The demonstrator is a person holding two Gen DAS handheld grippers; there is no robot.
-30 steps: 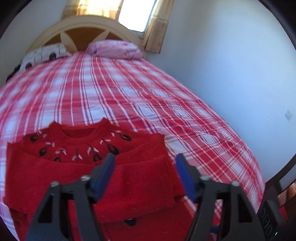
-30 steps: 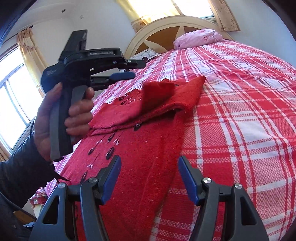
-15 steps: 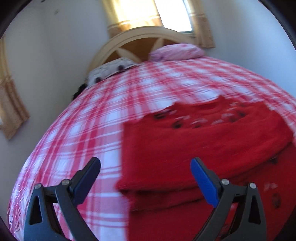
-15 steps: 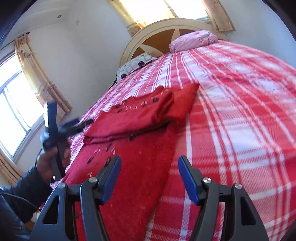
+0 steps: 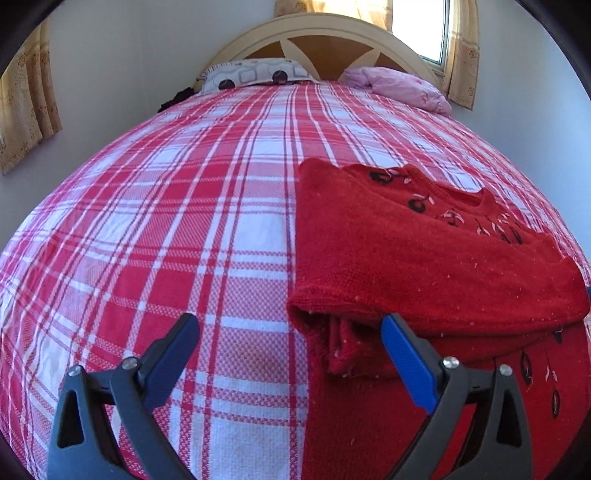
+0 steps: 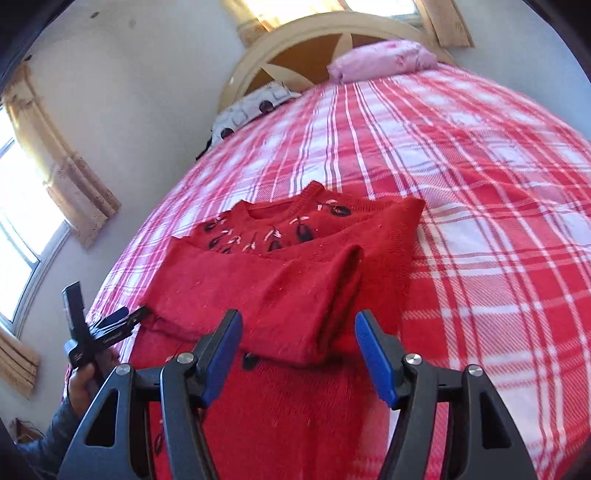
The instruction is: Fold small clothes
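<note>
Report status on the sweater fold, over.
Left gripper open, its jaws just opened wide, empty. Right gripper open, empty. Red sweater part-folded on the plaid bed. Nothing in the way.

Open bed: bare plaid bedspread (image 5: 177, 229) left of and beyond the red sweater (image 5: 406, 258).
Obstacles: pillows (image 5: 255, 75) and headboard (image 5: 332, 33) at far end.

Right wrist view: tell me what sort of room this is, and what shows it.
A bedroom, most likely. A bed under a red-and-white plaid cover fills the view, with a cream arched wooden headboard, a pink pillow against it, and a curtained window beside it.
</note>
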